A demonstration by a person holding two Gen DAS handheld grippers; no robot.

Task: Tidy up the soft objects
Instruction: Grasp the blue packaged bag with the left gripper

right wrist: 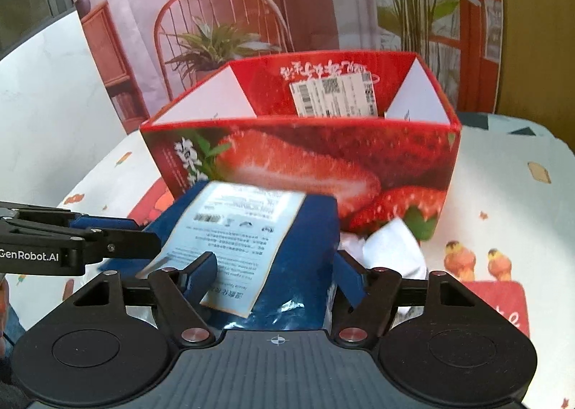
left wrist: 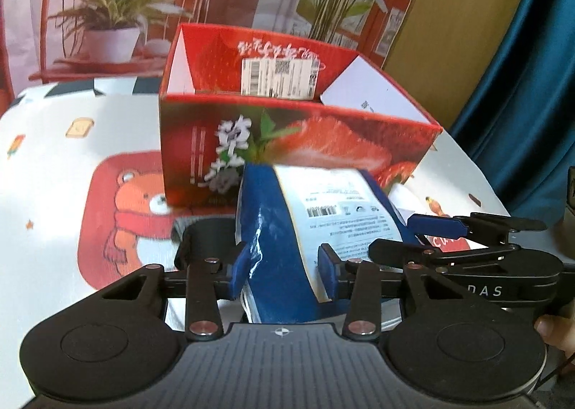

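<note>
A soft blue pack with a pale printed label [left wrist: 287,229] [right wrist: 273,247] is held between both grippers just in front of the red strawberry box [left wrist: 287,136] [right wrist: 305,157]. My left gripper [left wrist: 284,272] is shut on one end of the pack. My right gripper [right wrist: 276,276] is shut on the other end; it also shows in the left wrist view [left wrist: 449,229], and the left gripper shows in the right wrist view [right wrist: 107,233]. The box is open at the top; its inside floor is hidden.
The table carries a white cloth with a red bear print [left wrist: 125,215] and bird prints [right wrist: 478,261]. Crumpled white soft items [right wrist: 388,243] lie by the box's front right corner. A printed backdrop stands behind; a blue curtain [left wrist: 521,86] hangs right.
</note>
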